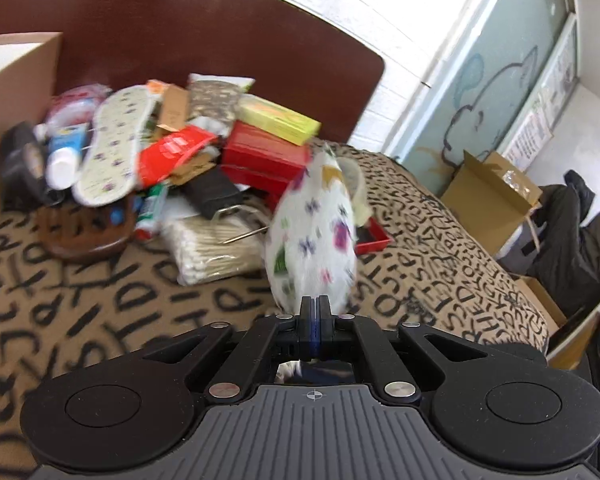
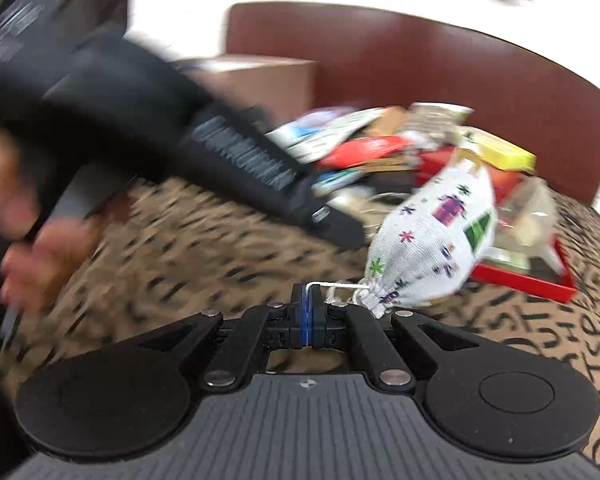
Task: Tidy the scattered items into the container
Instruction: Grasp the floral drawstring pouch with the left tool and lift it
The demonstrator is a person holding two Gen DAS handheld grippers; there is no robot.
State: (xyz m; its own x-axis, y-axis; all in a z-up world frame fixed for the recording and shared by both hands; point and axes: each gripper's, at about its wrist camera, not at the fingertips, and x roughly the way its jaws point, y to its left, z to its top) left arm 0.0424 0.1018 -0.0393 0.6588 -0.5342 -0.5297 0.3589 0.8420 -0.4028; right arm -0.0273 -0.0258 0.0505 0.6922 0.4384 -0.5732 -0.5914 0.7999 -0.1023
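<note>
The left tool (image 1: 315, 300) has its jaws pressed together on the bottom edge of a white printed pouch (image 1: 314, 232), which stands up from the fingertips toward twelve o'clock in the left wrist view. In the right wrist view the right tool (image 2: 308, 292) is likewise pressed together, pinching the pouch's thin white drawstring (image 2: 336, 286); the cord runs toward three o'clock to the gathered neck of the pouch, whose body bulges away toward one o'clock. The left tool's black body reaches in from ten o'clock in that view, with a blurred hand (image 2: 28, 216) at nine o'clock.

Beyond the pouch in the left view, from ten to twelve o'clock, lies the heap of scattered items (image 1: 172, 152) on a bed (image 1: 100, 300) covered in a tan letter-printed cloth. The heap holds a printed insole (image 1: 108, 144), a blue and white tube (image 1: 66, 152), a red packet (image 1: 172, 150), red boxes (image 1: 264, 156) with a yellow-green box (image 1: 278, 118) on top, a bundle of pale sticks (image 1: 212, 248), and a dark wooden comb (image 1: 86, 228).

The cardboard container (image 1: 12, 112) stands at nine to ten o'clock, just beside the heap, before a dark red headboard (image 1: 220, 28). At three o'clock, off the bed, is an open cardboard box (image 1: 488, 196).
</note>
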